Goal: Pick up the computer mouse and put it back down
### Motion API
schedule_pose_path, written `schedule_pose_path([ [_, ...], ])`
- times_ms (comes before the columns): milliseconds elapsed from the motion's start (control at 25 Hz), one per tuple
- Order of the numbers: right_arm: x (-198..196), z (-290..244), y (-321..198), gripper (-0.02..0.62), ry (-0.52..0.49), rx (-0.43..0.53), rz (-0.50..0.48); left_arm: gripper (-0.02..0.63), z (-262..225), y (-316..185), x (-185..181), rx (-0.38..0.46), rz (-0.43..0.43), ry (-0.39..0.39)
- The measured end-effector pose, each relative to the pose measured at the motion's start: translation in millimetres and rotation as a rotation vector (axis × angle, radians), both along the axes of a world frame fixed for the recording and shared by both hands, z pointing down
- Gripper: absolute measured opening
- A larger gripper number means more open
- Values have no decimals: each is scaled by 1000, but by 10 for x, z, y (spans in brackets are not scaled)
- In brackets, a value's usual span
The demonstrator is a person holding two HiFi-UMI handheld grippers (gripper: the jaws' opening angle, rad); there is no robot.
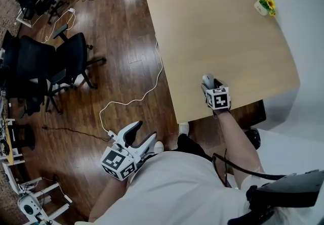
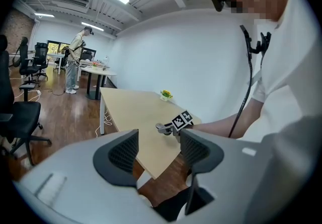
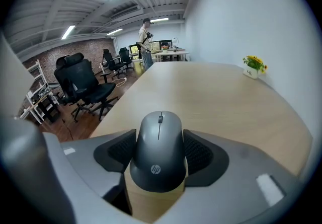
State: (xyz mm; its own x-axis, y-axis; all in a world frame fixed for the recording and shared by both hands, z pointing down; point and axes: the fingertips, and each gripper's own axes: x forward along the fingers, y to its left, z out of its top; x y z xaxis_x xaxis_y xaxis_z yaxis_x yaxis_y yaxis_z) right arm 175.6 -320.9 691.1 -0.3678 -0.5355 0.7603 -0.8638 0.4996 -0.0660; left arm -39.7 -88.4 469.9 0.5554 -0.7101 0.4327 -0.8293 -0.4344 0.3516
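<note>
Right gripper (image 3: 160,138) clamps the mouse (image 3: 159,160) between both jaws, near the table's (image 1: 228,37) front edge. Left gripper (image 2: 158,143), jaws apart and empty, hangs off the table above the floor. Flower pot (image 1: 264,4) at far corner; chairs (image 1: 61,62) and cable (image 1: 136,98) lie leftward.

head: steeply down; right gripper view: close on mouse (image 3: 158,150); shared: table (image 1: 223,32)

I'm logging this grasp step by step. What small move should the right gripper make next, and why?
Probably a small lift straight up. The right gripper's pads sit against both sides of the computer mouse, which looks centred between them and low over the table near its front edge, so the grip seems ready. I cannot tell whether the mouse is already off the surface.
</note>
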Motion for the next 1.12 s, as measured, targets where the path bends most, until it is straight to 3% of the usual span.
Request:
schedule_pose_path([
  [320,-111,-1129,834,296,-81,103,34,261,-148,357,-185,63,78,49],
  [640,-358,-2111,1957,296,-88,205,8,265,-282,877,-364,122,151,73],
  [1120,-536,-2587,3102,296,-102,272,57,262,-260,1550,-602,151,206,84],
])
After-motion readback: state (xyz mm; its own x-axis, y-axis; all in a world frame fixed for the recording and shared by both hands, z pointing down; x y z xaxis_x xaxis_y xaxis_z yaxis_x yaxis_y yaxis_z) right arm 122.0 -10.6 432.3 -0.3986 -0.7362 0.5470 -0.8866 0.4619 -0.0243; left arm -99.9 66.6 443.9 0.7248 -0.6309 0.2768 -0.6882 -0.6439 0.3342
